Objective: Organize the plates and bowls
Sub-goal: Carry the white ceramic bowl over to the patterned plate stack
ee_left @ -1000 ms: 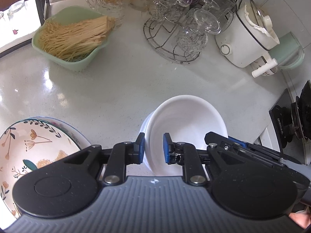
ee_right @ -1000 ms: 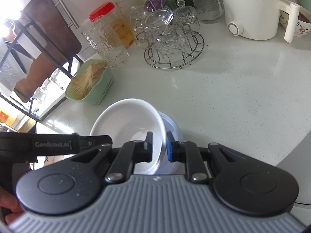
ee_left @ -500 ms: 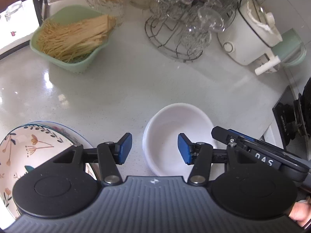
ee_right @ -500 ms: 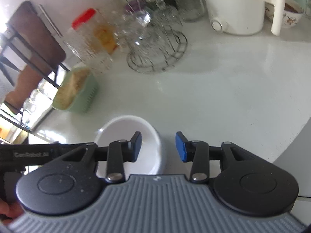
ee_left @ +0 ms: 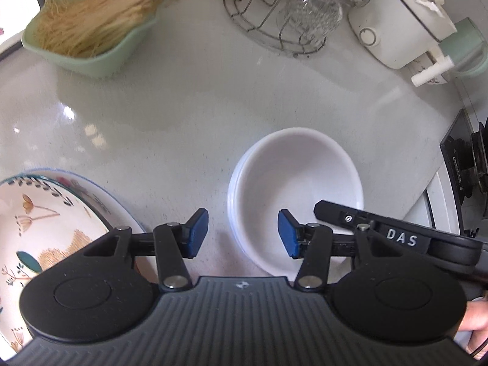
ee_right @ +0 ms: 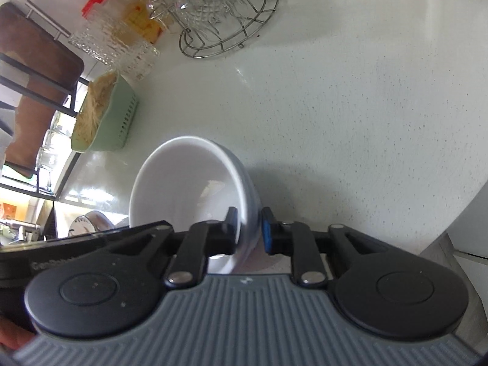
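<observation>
A stack of white bowls (ee_left: 296, 183) rests on the pale counter. My left gripper (ee_left: 242, 235) stands open over the stack's near-left rim; its blue pads (ee_left: 196, 231) do not touch the rim. In the right wrist view the same white bowls (ee_right: 189, 183) look tilted, and my right gripper (ee_right: 250, 228) is shut on their near rim, one finger inside and one outside. A floral plate (ee_left: 45, 228) lies at the left, partly hidden by the left gripper's body.
A green basket of noodles (ee_left: 91, 30) sits at the back left. A wire rack of glasses (ee_left: 289, 15), a white cooker (ee_left: 396, 24) and a red-lidded jar (ee_right: 116, 30) line the back. A stove (ee_left: 469, 177) borders the right; the counter edge (ee_right: 442, 228) lies near right.
The tilted white bowl came down into the stack. My left gripper let go of its rim and opened. My right gripper opened, then shut on the rim again. Both grippers sank.
</observation>
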### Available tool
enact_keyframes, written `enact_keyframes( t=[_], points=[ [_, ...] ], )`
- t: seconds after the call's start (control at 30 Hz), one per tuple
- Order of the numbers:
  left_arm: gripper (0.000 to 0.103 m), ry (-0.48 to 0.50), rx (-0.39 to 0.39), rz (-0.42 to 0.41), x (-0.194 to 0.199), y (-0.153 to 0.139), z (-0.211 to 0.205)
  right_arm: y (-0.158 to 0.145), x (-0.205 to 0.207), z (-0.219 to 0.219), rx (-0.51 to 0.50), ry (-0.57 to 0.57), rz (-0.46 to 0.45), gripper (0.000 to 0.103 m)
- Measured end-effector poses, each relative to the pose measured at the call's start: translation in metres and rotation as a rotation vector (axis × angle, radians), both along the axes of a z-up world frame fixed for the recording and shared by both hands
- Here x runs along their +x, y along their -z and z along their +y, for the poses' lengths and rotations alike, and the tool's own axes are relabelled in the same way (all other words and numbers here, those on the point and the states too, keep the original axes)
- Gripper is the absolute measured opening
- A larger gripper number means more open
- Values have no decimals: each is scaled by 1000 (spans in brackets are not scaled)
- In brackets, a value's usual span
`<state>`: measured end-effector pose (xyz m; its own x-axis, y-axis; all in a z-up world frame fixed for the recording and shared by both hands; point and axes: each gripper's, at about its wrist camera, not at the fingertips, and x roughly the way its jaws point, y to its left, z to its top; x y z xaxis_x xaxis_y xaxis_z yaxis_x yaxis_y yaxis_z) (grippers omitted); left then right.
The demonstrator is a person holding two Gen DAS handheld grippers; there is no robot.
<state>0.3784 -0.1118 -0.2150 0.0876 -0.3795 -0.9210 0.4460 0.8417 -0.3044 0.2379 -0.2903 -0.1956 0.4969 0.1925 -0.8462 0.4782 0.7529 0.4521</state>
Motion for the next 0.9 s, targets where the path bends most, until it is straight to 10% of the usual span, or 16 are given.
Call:
enact_keyframes(
  t=[0.9],
  points=[
    [33, 38, 5, 39, -7, 10, -14, -10, -5, 1, -55, -46, -17, 14]
  ],
)
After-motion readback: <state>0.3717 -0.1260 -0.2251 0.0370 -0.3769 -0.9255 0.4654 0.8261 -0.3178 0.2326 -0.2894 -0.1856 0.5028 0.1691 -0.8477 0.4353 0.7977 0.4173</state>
